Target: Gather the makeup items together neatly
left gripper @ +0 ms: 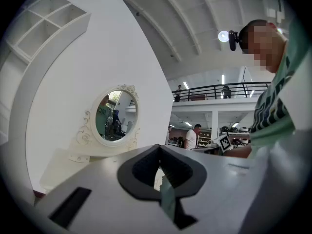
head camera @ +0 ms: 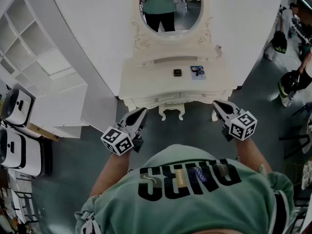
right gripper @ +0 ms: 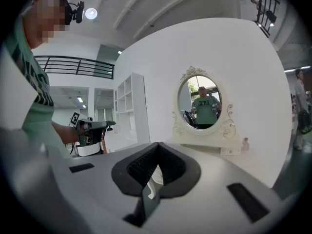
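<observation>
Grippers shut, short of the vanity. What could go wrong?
1. Left gripper and right gripper are shut; reaching in unopened would likely shove the small black item or blue palette.
2. The pink bottle stands near the back right corner of the vanity; a nudge might topple it.

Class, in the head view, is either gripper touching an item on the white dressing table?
No, the left gripper and right gripper hang shut over the grey floor, short of the white dressing table.
</observation>
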The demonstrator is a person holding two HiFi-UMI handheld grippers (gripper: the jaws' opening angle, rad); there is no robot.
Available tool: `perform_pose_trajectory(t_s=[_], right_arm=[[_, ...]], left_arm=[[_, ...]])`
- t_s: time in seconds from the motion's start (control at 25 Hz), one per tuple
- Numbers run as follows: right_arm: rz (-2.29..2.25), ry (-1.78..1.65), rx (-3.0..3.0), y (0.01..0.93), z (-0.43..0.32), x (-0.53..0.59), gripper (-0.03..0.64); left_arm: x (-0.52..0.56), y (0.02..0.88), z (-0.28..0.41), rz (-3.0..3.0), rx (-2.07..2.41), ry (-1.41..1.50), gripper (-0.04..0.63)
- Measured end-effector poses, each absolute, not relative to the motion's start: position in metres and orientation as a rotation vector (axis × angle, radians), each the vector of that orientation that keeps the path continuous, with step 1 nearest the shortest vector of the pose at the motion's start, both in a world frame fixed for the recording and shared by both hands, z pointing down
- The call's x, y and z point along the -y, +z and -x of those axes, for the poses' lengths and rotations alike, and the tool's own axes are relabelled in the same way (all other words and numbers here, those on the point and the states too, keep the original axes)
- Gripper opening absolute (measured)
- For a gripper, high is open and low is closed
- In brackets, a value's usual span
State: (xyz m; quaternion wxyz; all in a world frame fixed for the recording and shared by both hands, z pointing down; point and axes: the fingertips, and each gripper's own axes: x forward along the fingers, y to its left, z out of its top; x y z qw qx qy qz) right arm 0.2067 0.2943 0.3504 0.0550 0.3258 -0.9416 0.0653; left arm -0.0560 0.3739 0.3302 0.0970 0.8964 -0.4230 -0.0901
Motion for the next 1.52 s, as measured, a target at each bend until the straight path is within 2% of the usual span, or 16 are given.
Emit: perform_pose_trajectory(t_s=[0.76, 1.32, 1.52], right_arm=[[-0.978, 0.283, 2.861, 0.376, -0.238, -0.271, -0.007], [-0.923, 0.204, 2.893, 0.366, -0.311, -0.225, -0.006], [-0.904, 0.273, 2.895, 0.39, -0.304, -0.208, -0.006]], left_arm=[[-0.35, 0.344, 0.023, -2.642, 1.3, -0.313, 0.009], [-0.307, 0.344, -0.061, -2.611, 1.345, -0.324, 0.009], [-0.29, 0.361, -0.061, -2.591, 1.326, -0.27, 0.009]])
